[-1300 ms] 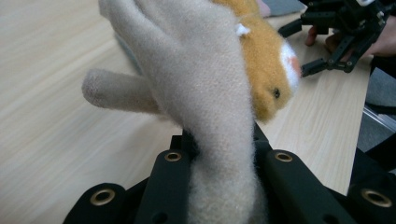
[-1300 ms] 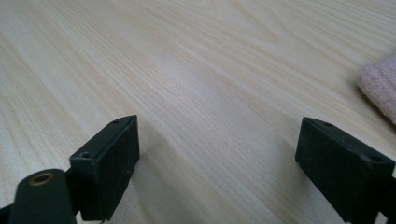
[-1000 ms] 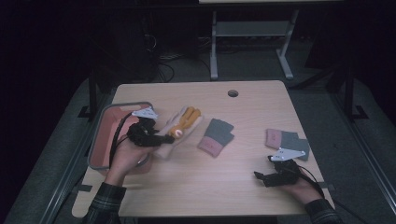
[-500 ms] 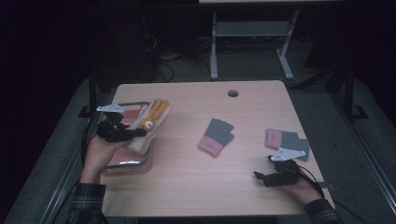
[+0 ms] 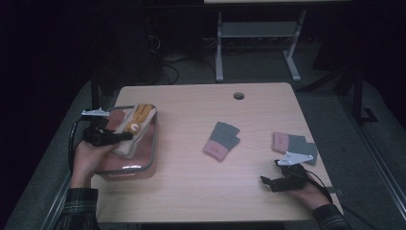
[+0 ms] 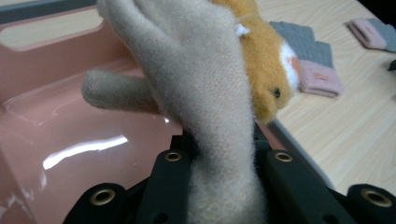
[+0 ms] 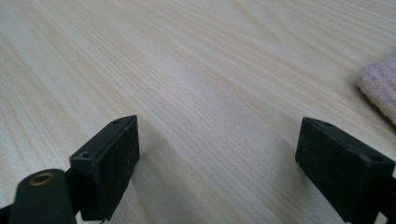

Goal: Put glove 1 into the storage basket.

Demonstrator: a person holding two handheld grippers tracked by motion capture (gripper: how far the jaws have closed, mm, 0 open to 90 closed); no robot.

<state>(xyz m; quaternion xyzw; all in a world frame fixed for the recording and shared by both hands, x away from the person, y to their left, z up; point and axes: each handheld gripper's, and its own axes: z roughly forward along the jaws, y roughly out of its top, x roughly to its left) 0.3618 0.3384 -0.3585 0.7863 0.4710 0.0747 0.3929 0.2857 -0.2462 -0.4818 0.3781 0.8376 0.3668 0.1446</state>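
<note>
One pale wooden table (image 5: 191, 182) stands amid dark grey floor (image 5: 335, 72).

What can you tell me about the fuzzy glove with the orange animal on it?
The glove is soft, fleecy and beige, with a stubby thumb sticking out sideways. A plush orange and white animal with a small black eye sits on its far side. The left gripper is shut on its cuff end, holding it above the shiny pink tray at the table's left edge.
</note>
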